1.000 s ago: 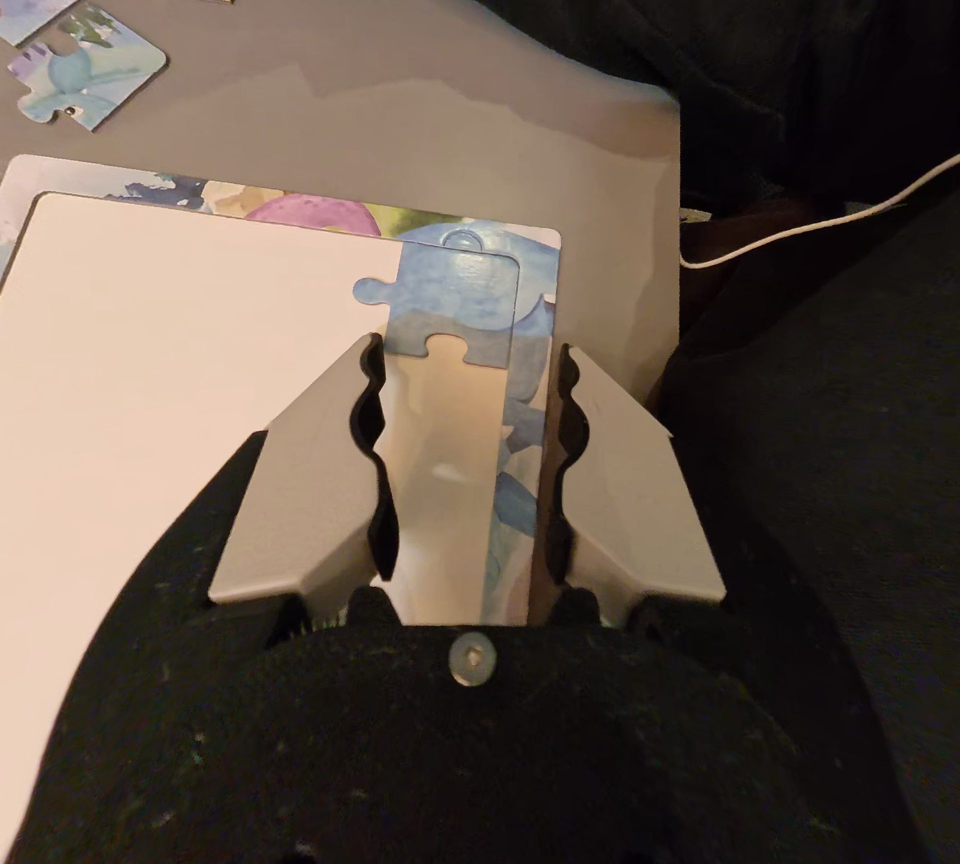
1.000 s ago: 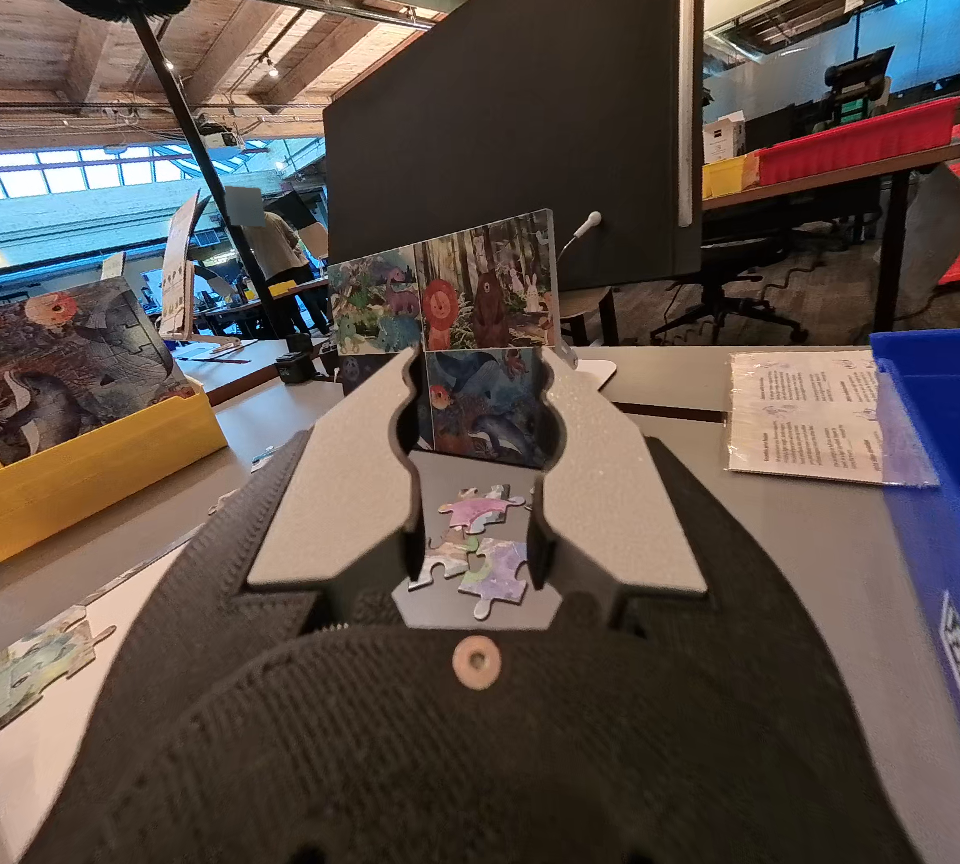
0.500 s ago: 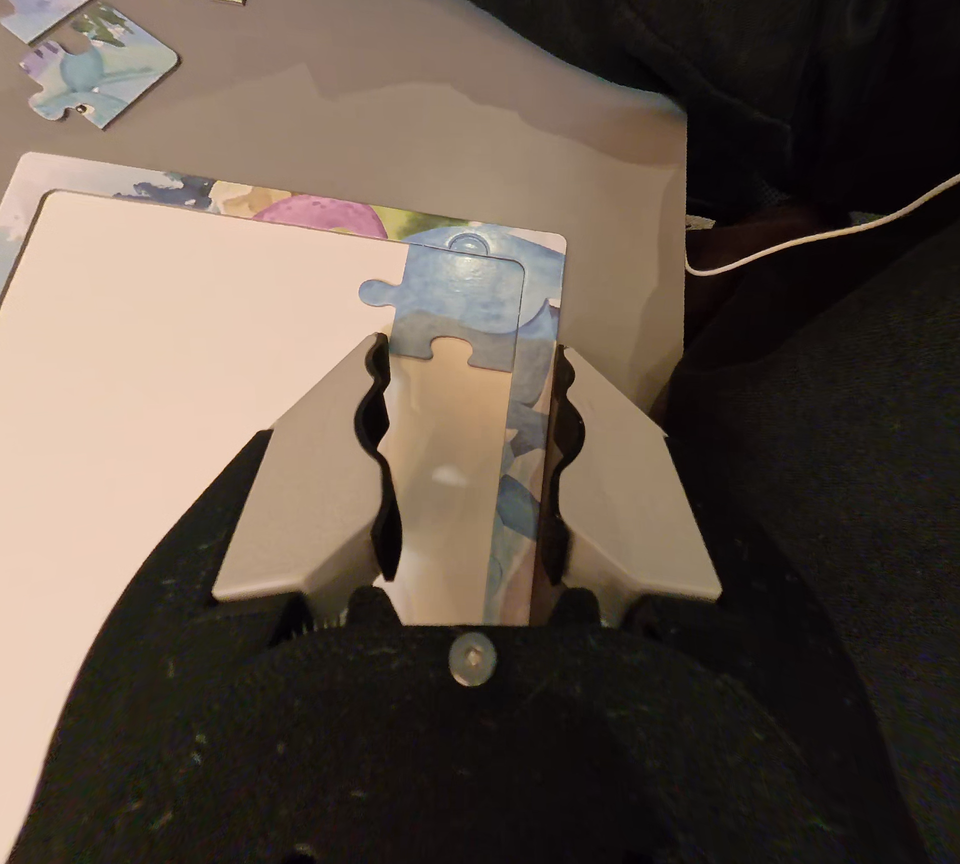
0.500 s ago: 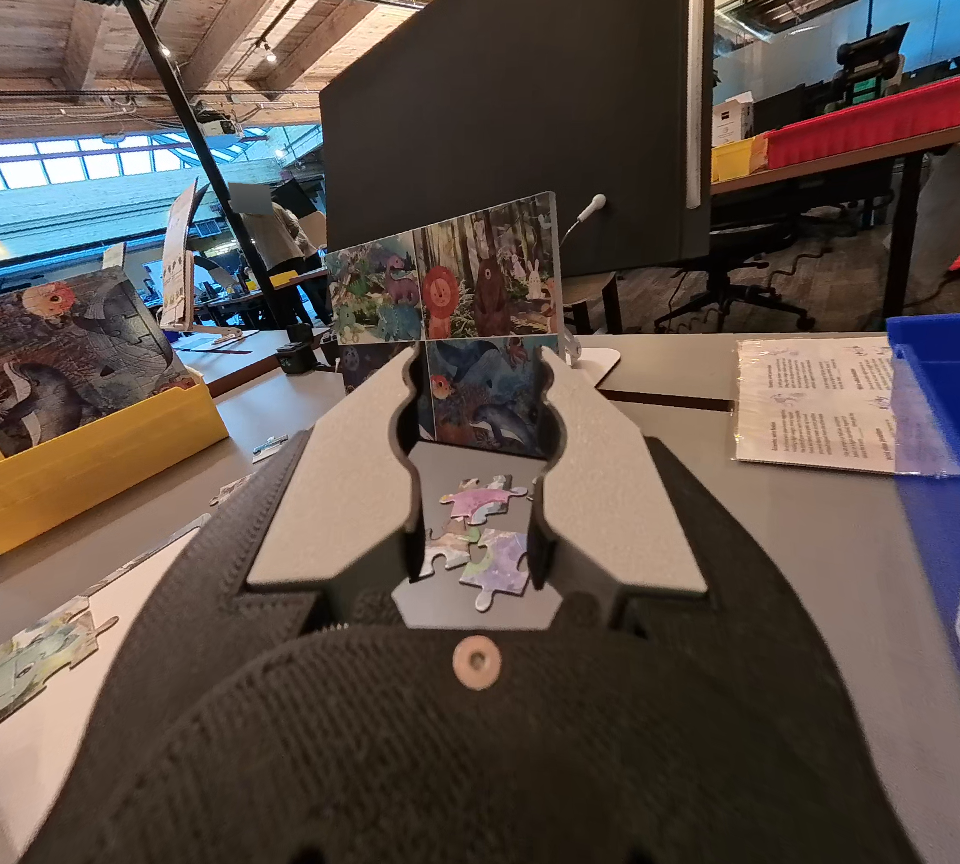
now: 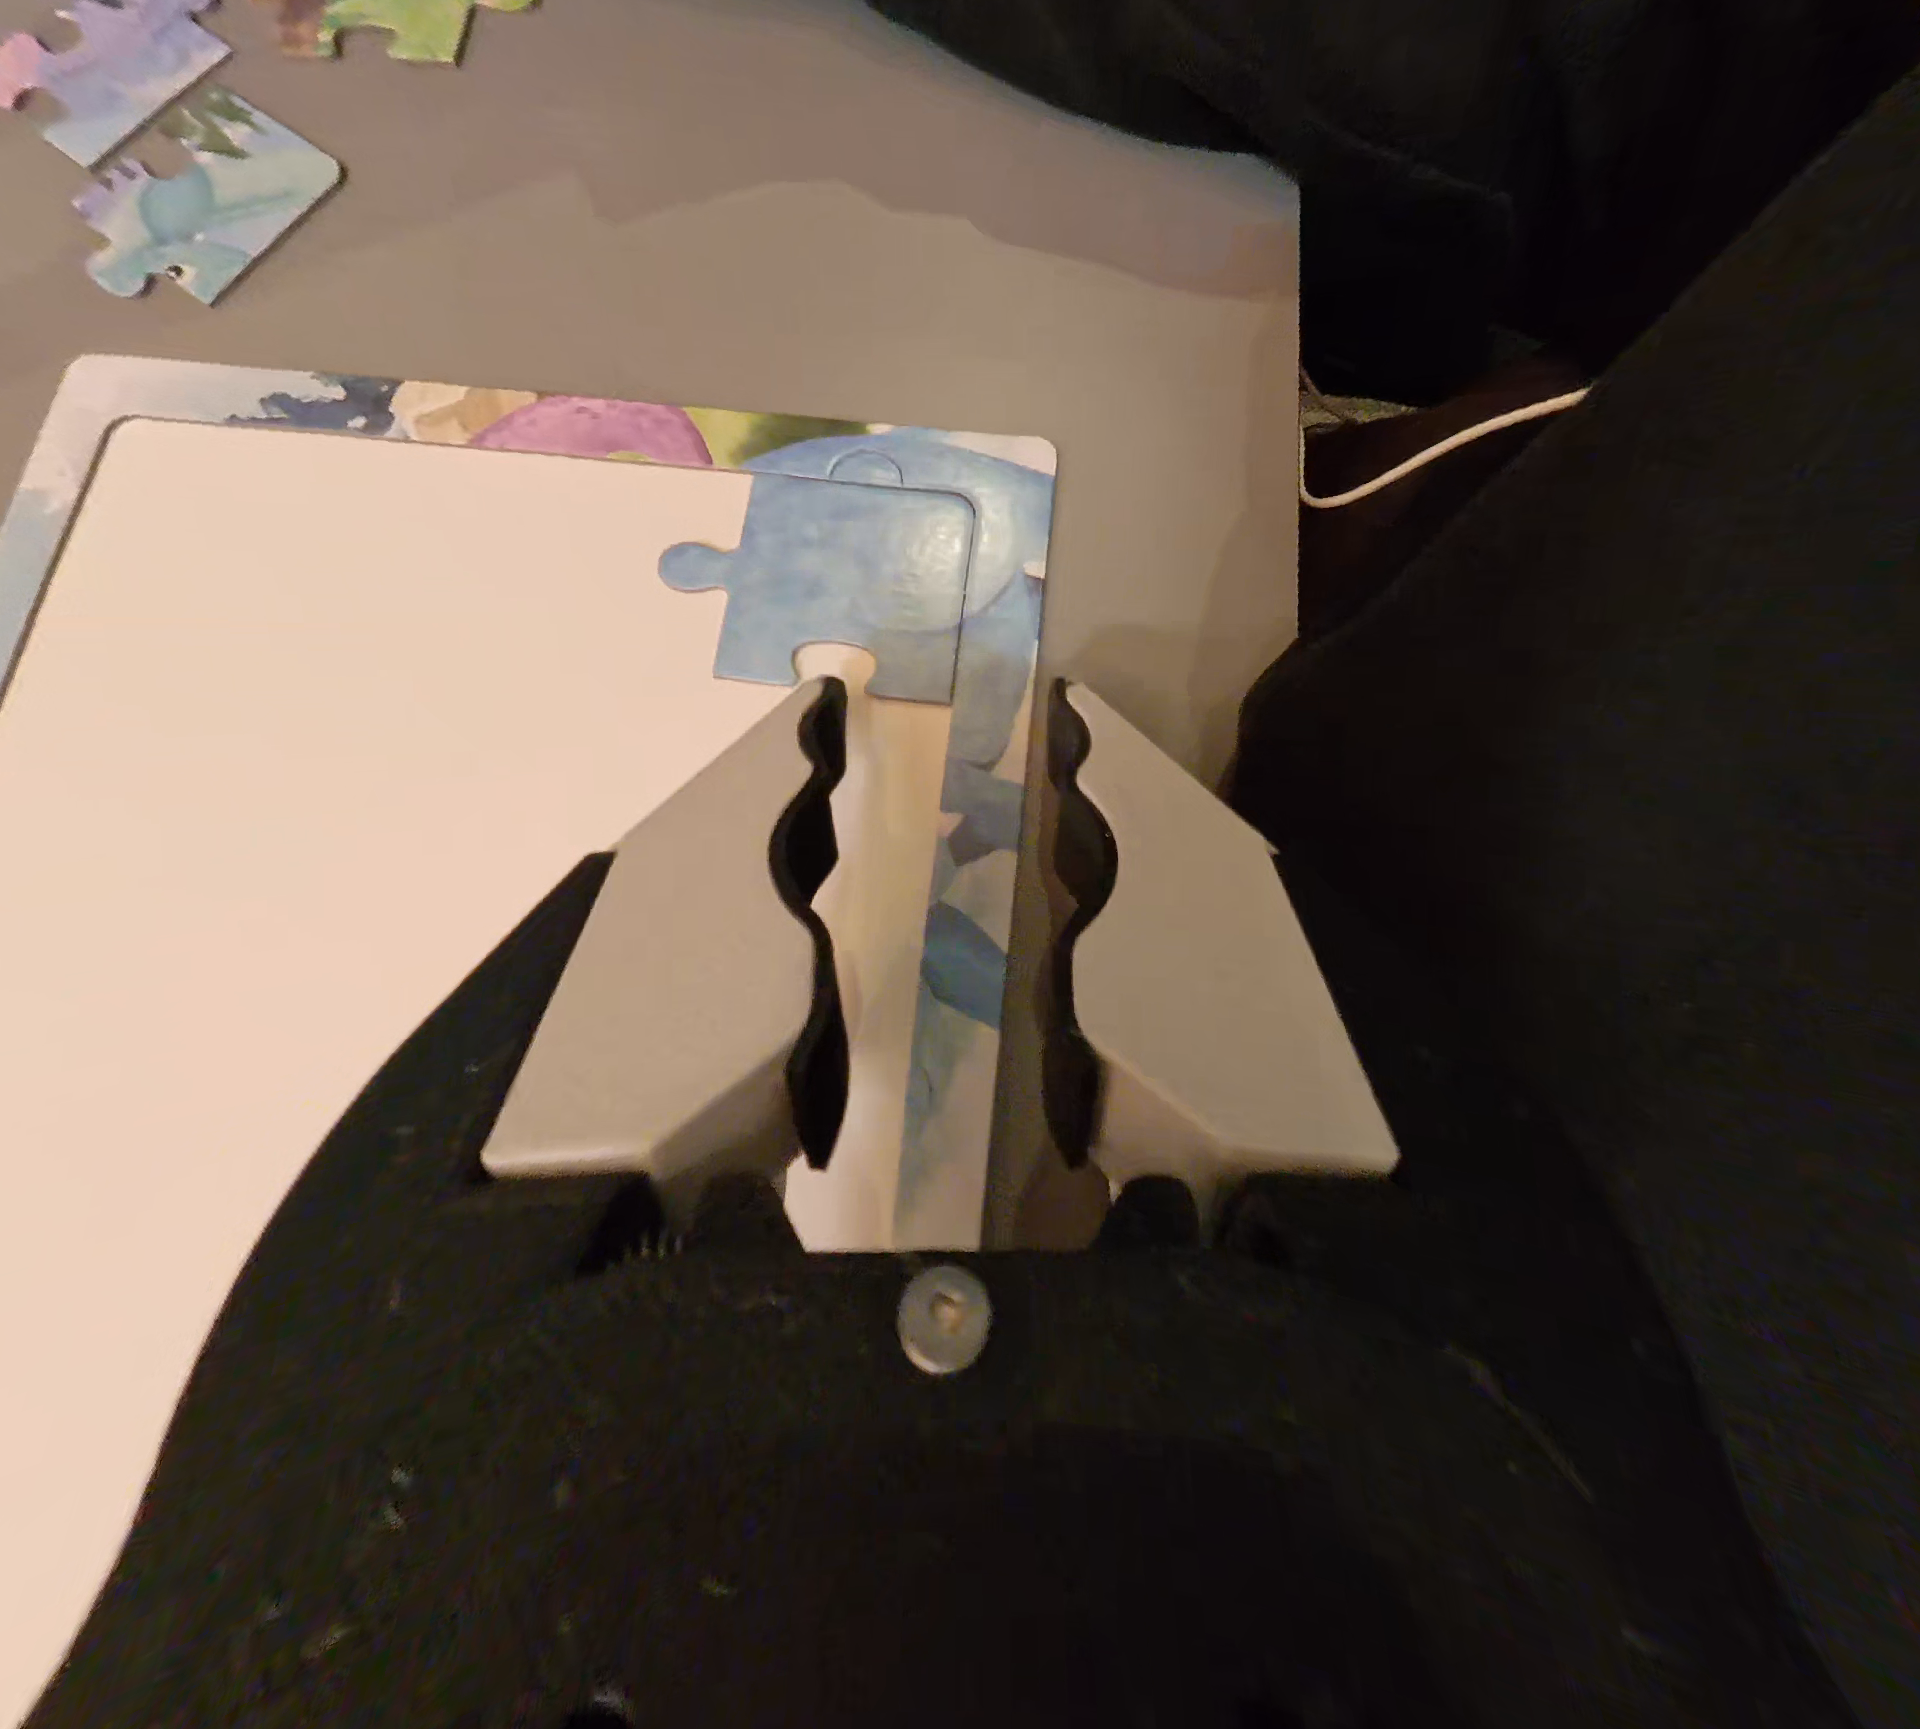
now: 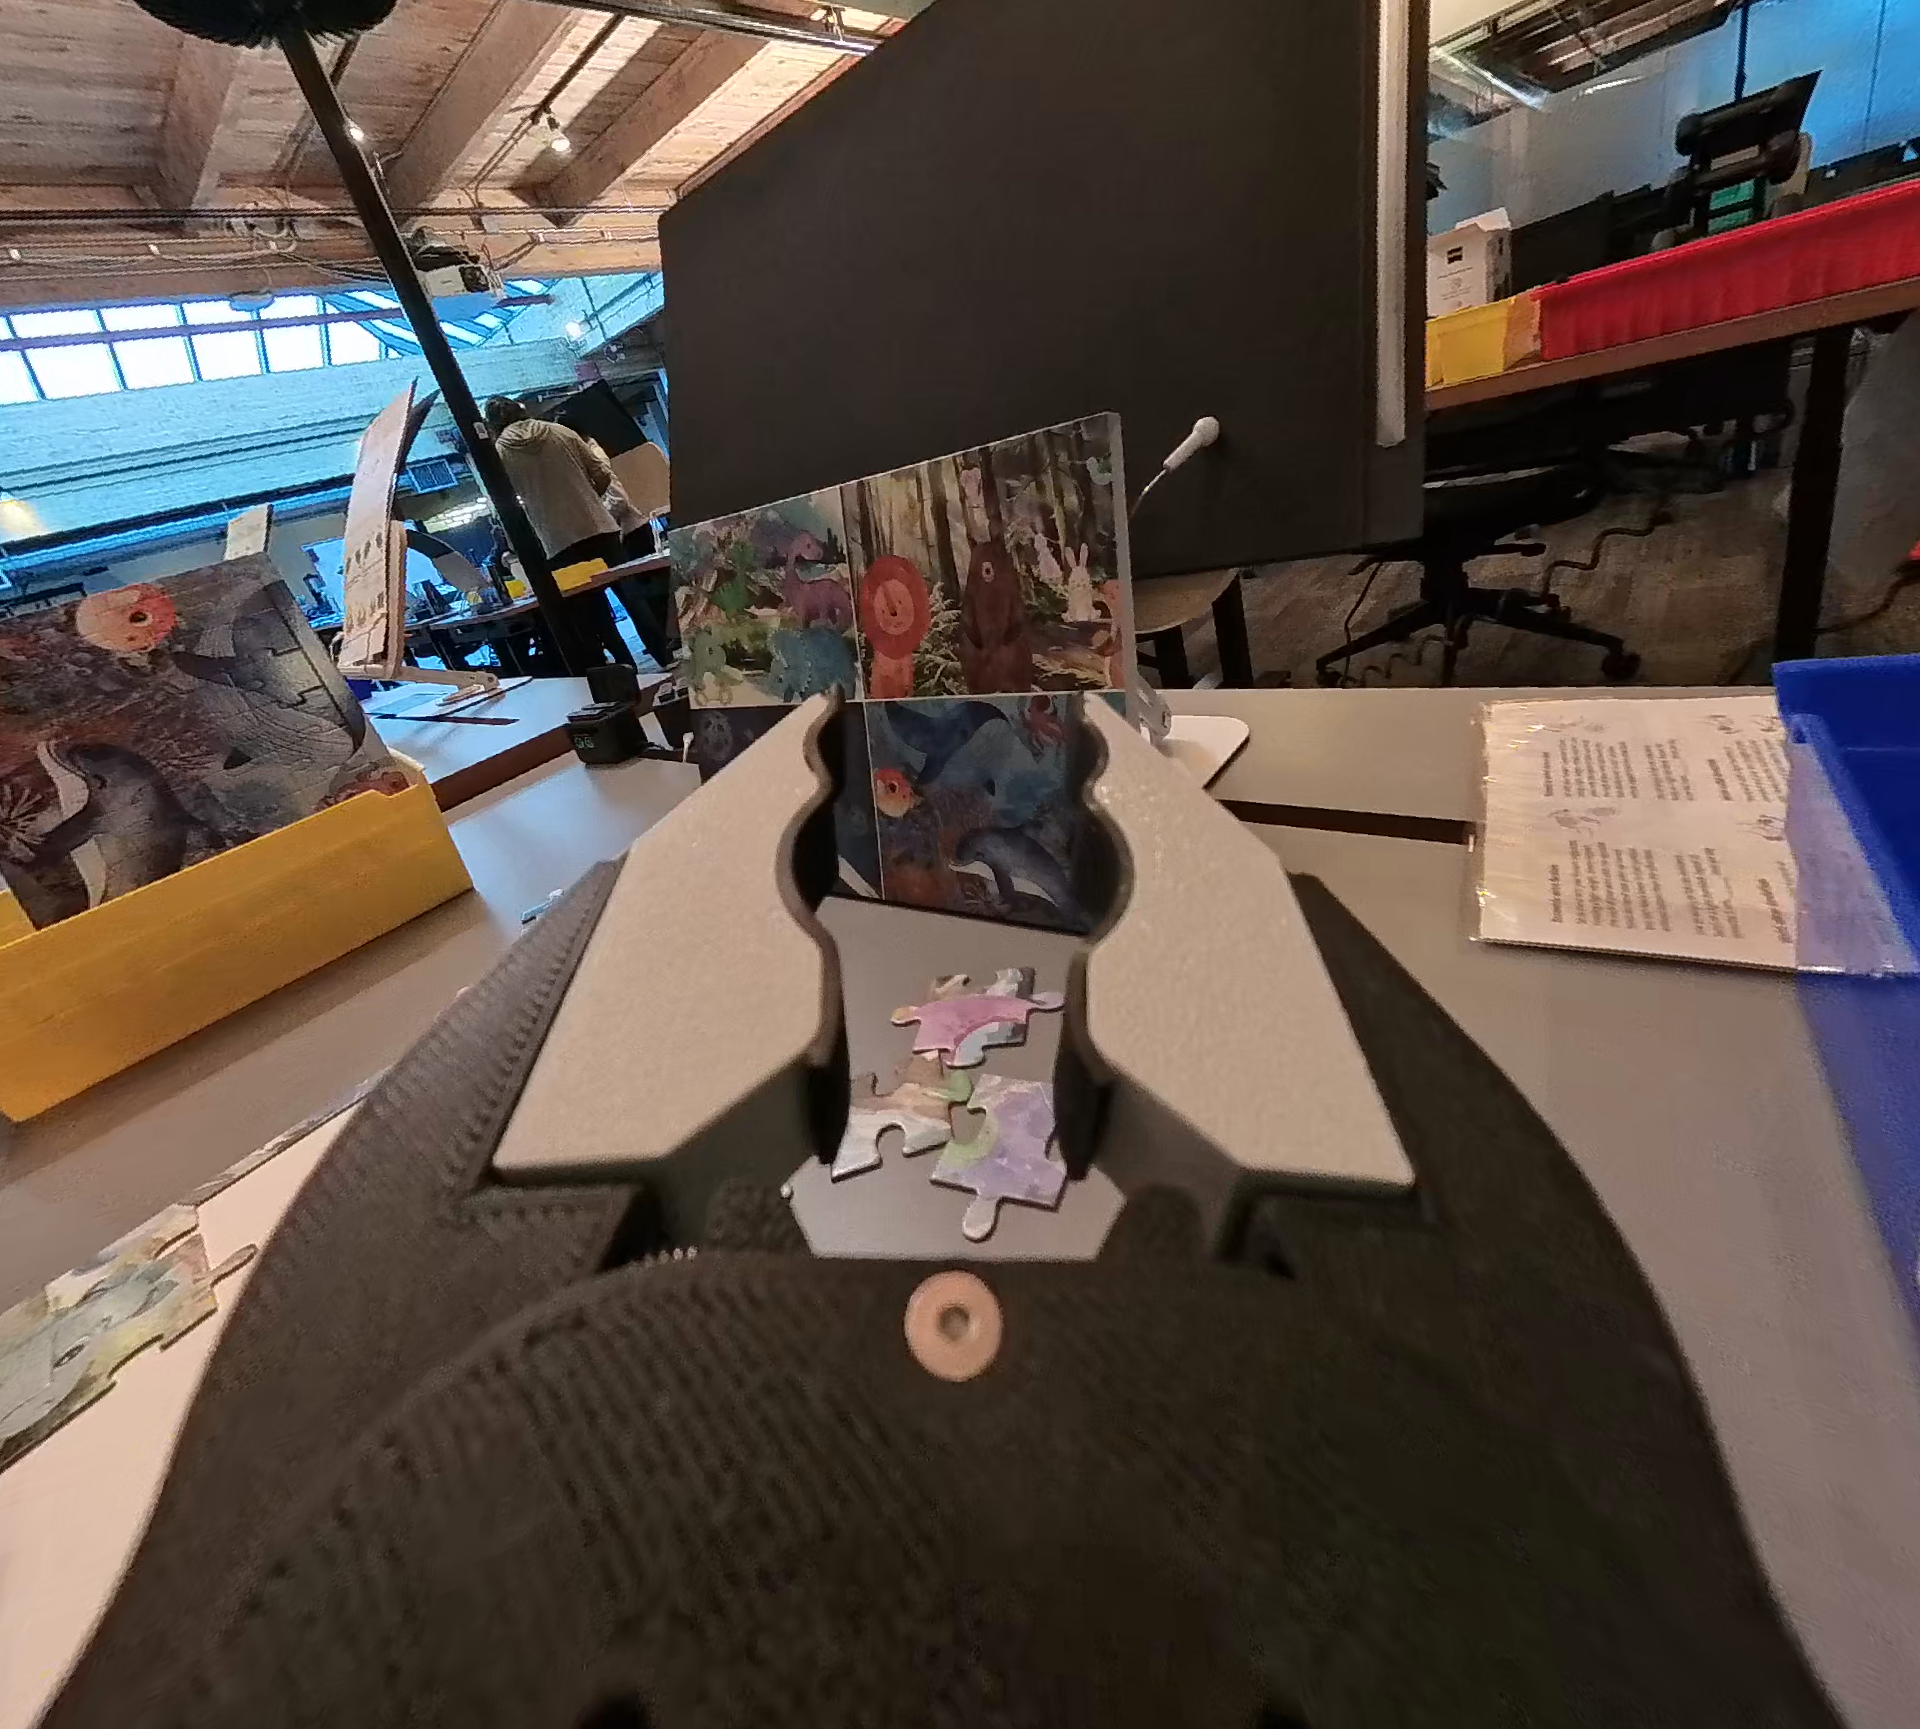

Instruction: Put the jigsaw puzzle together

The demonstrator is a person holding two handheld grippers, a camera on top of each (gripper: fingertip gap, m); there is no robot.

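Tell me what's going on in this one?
A person is assembling a jigsaw puzzle with two grippers. The left hand-held gripper hangs open over the puzzle tray, just short of the one blue corner piece already seated. The right hand-held gripper, also open and empty, points over loose pieces on the grey table.

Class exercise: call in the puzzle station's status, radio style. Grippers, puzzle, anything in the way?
Left gripper open, empty, over the puzzle tray. Right gripper open, empty, above loose pieces. One blue corner piece seated; rest of tray bare. Nothing in the way.
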